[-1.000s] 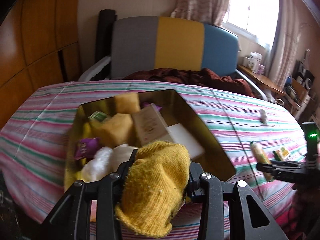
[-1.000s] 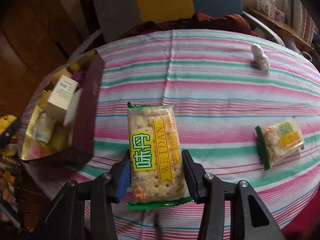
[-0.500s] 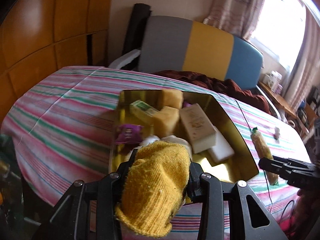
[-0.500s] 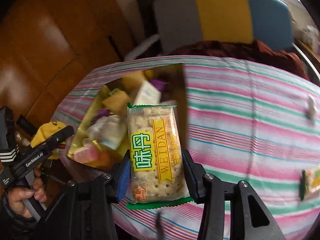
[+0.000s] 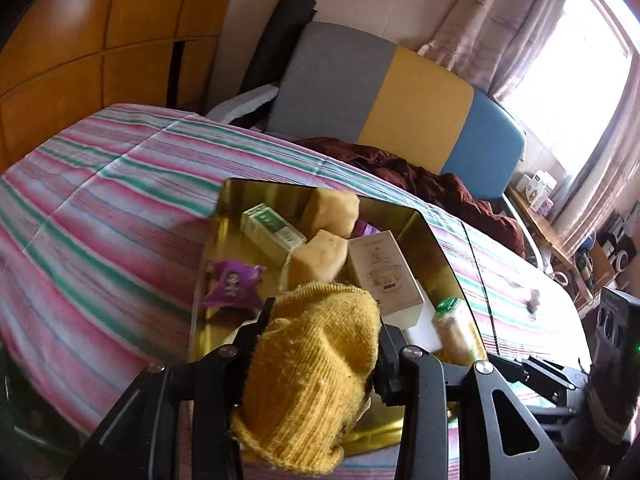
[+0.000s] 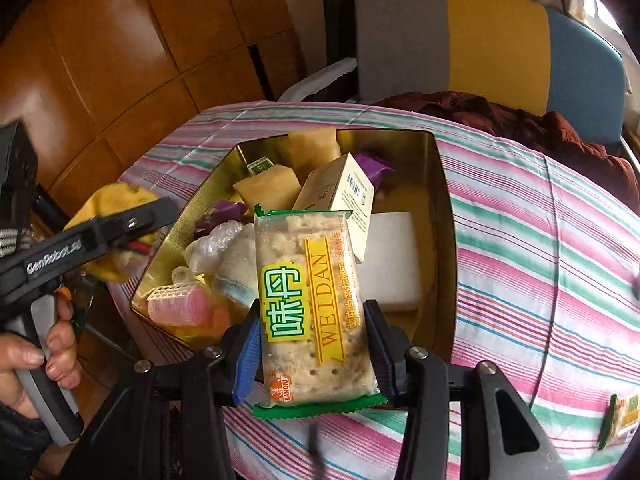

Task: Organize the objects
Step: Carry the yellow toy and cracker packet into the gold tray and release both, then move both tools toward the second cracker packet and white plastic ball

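Note:
A gold tin box (image 5: 442, 248) (image 6: 444, 216) sits on the striped tablecloth, filled with sponges, small cartons, a purple packet and a pink hair roller (image 6: 180, 306). My left gripper (image 5: 320, 328) is shut on a yellow knitted cloth (image 5: 312, 384), held above the box's near edge. My right gripper (image 6: 310, 344) is shut on a cracker packet (image 6: 310, 300) with a green edge and yellow label, held over the box's near side. In the right wrist view the left gripper (image 6: 140, 220) with the yellow cloth (image 6: 108, 204) shows left of the box.
A second cracker packet (image 6: 620, 420) lies on the cloth at the far right. A small white object (image 5: 534, 298) sits farther along the table. A grey, yellow and blue chair back (image 5: 384, 96) with dark red fabric (image 5: 420, 176) stands behind the table. Wood panelling is at left.
The right gripper has carried the cracker packet leftward from the open tablecloth to above the box. The left gripper with the yellow cloth has shifted and rolled, so the box now sits further right in its view.

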{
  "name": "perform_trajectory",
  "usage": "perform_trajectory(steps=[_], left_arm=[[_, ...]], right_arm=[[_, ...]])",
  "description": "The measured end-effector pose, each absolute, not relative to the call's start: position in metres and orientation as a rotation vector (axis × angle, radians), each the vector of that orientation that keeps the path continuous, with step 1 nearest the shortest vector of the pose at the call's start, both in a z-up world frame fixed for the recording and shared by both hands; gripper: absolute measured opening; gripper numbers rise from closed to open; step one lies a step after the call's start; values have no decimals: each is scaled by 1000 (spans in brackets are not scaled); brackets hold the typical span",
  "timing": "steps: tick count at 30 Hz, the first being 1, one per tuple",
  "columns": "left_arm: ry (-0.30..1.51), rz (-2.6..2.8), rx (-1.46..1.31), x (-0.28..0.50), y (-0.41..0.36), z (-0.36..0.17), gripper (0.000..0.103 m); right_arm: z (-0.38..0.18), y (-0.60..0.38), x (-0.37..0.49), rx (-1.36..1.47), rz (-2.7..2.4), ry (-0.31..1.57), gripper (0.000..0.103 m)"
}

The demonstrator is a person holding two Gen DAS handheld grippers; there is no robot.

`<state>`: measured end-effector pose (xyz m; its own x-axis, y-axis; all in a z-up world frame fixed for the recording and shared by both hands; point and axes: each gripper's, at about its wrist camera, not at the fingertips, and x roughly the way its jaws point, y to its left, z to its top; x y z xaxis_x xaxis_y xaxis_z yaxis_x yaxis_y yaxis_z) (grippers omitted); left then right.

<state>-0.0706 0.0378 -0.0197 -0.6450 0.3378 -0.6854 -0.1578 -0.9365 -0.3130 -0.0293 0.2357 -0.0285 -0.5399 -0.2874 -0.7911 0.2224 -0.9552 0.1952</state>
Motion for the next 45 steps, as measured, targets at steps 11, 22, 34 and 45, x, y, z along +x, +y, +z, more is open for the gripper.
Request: perform_trajectory(steps=[11,22,34,45], left_arm=[[-285,2542,-1215,-95,61,-38,69],[-258,2649,-1196,-72,45,-37,75],[-87,2626,-1226,-71,65,-56,62],[-12,2759,-1123,-52,59,-35,73]], right_arm=[[-52,237,-45,1380,-2461,-154,49],[-55,232,-36,1359,-2430,-164,50],[-64,230,-29,1441,-2472,-84,50],[-48,244,-13,1373,-2570,-130,50]])
